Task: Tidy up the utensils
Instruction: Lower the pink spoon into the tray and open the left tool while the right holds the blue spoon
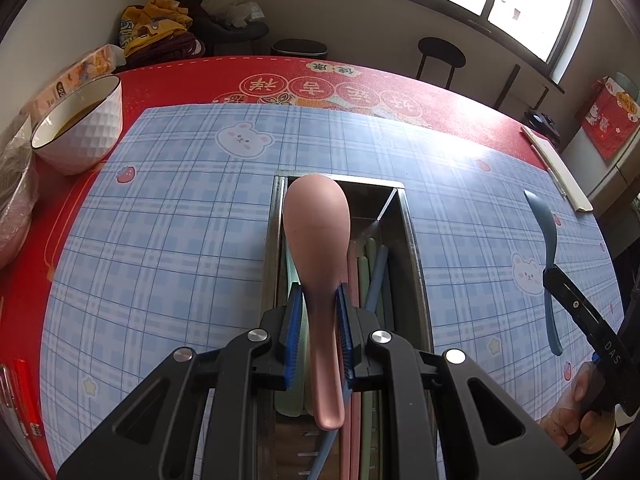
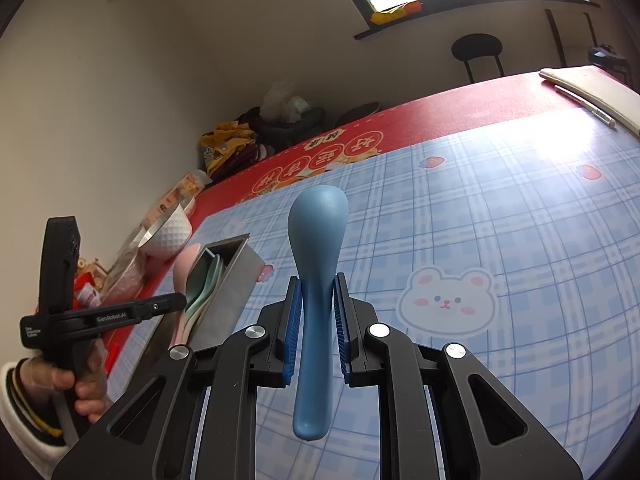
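My left gripper (image 1: 319,300) is shut on a pink spoon (image 1: 318,232) and holds it over a steel utensil box (image 1: 412,248) on the blue plaid mat. The box holds green, pink and blue utensils (image 1: 370,268). My right gripper (image 2: 317,292) is shut on a blue spoon (image 2: 316,240) and holds it above the mat, to the right of the box (image 2: 232,276). The blue spoon (image 1: 546,248) and right gripper also show at the right edge of the left wrist view. The pink spoon (image 2: 185,264) and left gripper show at the left of the right wrist view.
A white bowl (image 1: 80,128) with brown liquid stands at the table's far left beside plastic-wrapped items (image 1: 14,200). A cream case (image 1: 556,168) lies near the far right edge. A stool (image 1: 440,56) and a pile of clothes (image 1: 160,28) stand beyond the red tablecloth (image 1: 192,80).
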`<action>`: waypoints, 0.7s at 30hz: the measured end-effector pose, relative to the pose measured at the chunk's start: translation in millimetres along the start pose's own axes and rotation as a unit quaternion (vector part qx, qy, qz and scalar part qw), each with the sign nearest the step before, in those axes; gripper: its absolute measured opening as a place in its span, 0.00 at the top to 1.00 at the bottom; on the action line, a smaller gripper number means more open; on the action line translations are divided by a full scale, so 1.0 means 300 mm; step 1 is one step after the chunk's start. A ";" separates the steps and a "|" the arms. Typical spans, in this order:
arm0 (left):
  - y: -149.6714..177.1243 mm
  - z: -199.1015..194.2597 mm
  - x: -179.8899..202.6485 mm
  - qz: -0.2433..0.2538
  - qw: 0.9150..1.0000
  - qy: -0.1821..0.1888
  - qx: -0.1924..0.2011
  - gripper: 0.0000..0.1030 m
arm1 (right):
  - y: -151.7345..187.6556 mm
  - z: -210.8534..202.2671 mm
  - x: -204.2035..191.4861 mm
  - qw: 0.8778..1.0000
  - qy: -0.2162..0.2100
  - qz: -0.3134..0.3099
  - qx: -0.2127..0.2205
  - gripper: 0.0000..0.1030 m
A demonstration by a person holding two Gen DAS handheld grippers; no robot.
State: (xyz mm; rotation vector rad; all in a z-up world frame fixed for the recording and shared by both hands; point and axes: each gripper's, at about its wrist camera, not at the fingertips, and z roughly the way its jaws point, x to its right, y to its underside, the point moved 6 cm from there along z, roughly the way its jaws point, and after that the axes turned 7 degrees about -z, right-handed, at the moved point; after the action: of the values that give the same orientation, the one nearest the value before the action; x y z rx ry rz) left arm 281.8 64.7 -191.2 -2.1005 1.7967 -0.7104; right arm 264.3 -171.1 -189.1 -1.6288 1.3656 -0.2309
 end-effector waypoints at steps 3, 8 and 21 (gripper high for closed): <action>-0.006 0.017 -0.007 0.000 1.000 -0.007 -0.002 0.84 | 0.000 0.000 0.001 1.000 -0.001 0.001 0.000 0.84; -0.014 -0.017 0.001 0.009 1.000 -0.004 0.016 0.83 | -0.004 0.003 0.007 1.000 -0.004 0.004 -0.002 0.84; 0.064 -0.199 -0.009 0.050 0.993 0.019 0.105 0.58 | -0.006 0.008 0.008 1.000 -0.008 0.002 -0.004 0.84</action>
State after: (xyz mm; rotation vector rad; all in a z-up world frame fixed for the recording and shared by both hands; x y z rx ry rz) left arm 233.3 69.7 -151.5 -1.8605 1.7490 -0.8755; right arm 267.9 -172.1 -189.9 -1.6298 1.3590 -0.2090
